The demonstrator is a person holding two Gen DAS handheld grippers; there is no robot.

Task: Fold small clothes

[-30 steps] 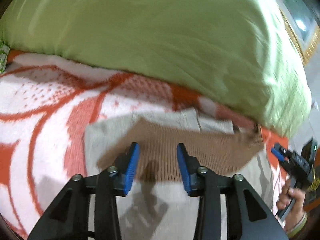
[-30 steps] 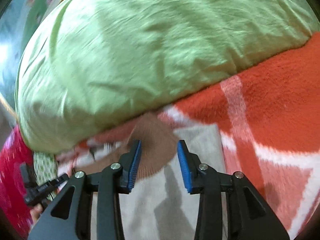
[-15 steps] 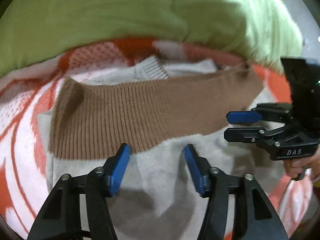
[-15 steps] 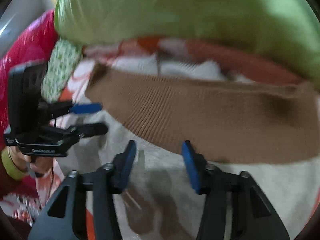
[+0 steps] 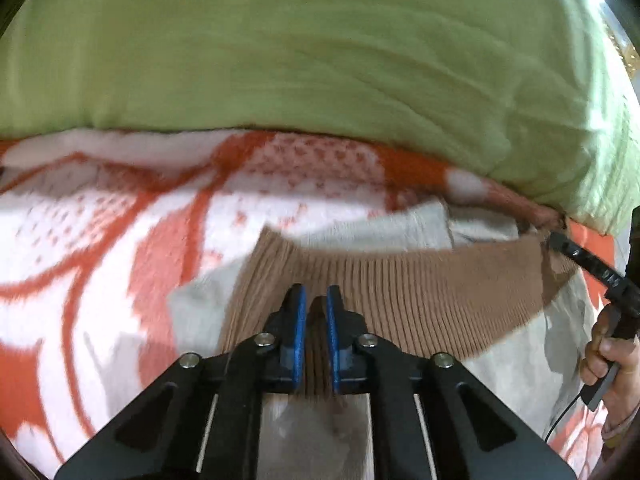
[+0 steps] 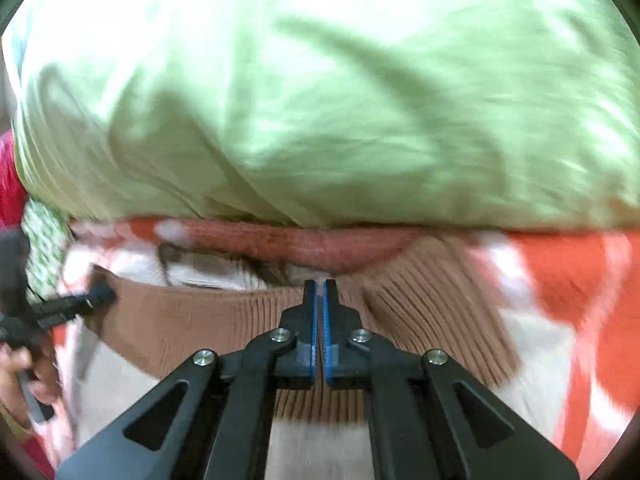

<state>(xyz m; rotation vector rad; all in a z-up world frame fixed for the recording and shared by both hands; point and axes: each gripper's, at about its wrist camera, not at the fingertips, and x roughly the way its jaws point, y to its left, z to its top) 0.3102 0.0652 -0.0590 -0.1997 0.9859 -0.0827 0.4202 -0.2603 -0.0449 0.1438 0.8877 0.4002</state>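
A small cream knit sweater [image 5: 516,364] with a wide brown ribbed band [image 5: 420,292] lies on an orange and white blanket [image 5: 100,240]. My left gripper [image 5: 316,308] is shut on the left part of the brown band. My right gripper [image 6: 319,292] is shut on the band [image 6: 192,320] near its right end. Each gripper shows in the other's view: the right one [image 5: 576,260] at the band's far corner, the left one [image 6: 72,304] at the left edge.
A big light green pillow [image 5: 320,48] fills the back of both views [image 6: 320,80], just behind the sweater. A red patterned cloth [image 6: 8,176] lies at the far left in the right wrist view.
Both grippers were open over the sweater half a second ago. Now both have closed on the brown band, one toward each end, and the views have swung toward the pillow.
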